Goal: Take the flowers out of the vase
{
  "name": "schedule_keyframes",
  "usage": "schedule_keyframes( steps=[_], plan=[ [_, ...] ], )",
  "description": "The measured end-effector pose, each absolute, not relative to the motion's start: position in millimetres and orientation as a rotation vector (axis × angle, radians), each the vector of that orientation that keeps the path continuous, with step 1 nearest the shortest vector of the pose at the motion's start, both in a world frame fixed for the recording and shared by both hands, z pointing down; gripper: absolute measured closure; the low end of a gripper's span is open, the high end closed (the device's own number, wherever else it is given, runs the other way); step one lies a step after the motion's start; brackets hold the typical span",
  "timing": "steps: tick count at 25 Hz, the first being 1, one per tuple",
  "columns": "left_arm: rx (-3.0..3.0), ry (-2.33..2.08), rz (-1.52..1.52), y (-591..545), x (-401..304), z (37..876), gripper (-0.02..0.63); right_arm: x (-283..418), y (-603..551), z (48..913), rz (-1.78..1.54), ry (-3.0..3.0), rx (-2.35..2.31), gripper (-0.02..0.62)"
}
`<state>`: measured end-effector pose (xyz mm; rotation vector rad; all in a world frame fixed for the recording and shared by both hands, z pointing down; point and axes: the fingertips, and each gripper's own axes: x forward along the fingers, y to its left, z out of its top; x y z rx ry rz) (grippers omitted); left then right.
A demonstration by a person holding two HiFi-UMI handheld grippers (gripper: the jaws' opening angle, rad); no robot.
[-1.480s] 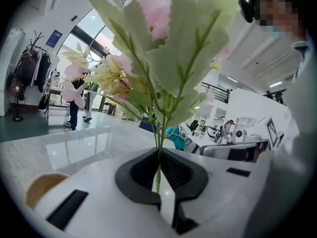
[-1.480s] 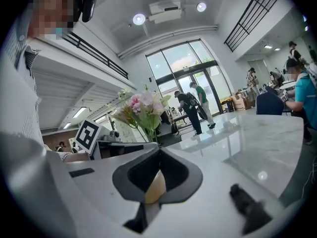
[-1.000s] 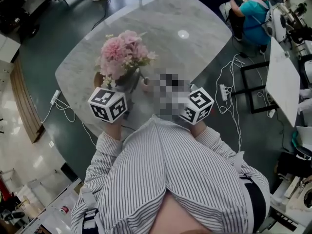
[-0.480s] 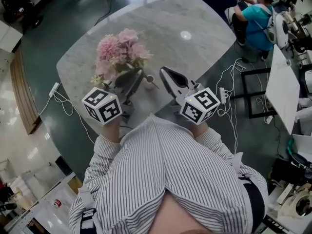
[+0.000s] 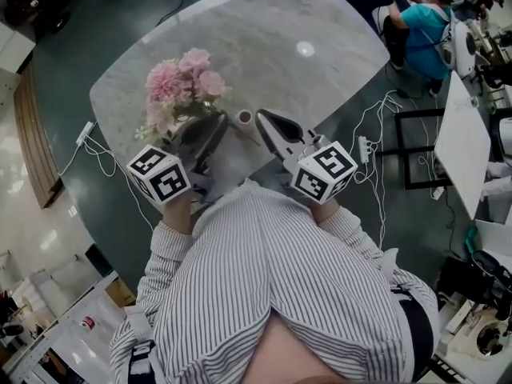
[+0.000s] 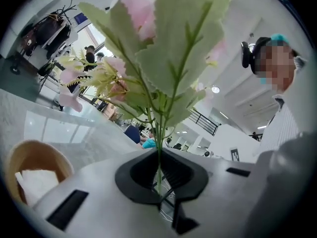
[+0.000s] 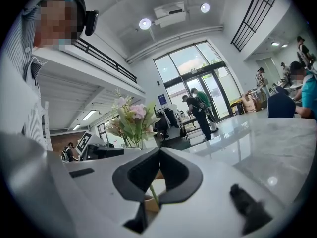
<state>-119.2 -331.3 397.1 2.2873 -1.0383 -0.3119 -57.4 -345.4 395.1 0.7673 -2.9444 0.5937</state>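
My left fingers (image 6: 136,177) are clamped shut on the thin stems of the pink flowers (image 6: 168,48), held outside the small tan vase (image 6: 34,170) on the desk (image 5: 320,22). My right fingers (image 7: 133,175) are closed too, pinching one green stem (image 7: 154,196).

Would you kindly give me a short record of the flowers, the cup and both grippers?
flowers: pink bunch, above the marble table
left gripper: shut on the bunch's green stems
right gripper: jaws together on a thin green stem
cup: on the table, between the gripper tips
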Motion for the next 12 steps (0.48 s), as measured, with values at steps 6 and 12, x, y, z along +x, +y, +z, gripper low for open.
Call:
schedule_keyframes(
  steps=[6,12],
  plan=[
    [2.292,-1.054,-0.319,-332,-116,399,0.583,-51,-350,393,0.59,-2.946,0.815,0.58],
    [2.256,-1.069,-0.327,-322,-116,407,0.583,-57,-328,407,0.619,-2.914,0.763,0.58]
  ],
)
